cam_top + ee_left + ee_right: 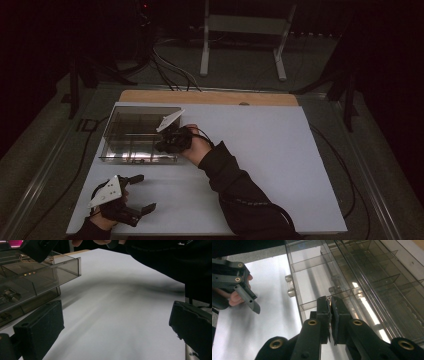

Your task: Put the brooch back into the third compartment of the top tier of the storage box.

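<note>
Figure: sorting at a clear compartment box (140,137). My right hand-held gripper (330,315) sits at the box's near-right edge, jaws nearly closed on something thin and glinting; I cannot tell what it is, only that a sliver shows between the pads. Its tip hangs over the divider wall of a near compartment. My left hand-held gripper (142,192) rests on the white surface (280,165) in front of the box, well apart from it, jaws spread wide and empty. Small metal parts (10,293) lie in one compartment. I judge the step to be placing or lifting the small piece. To do it well, I would keep the pinch firm, stay clear of the divider, and move straight up or down.
</note>
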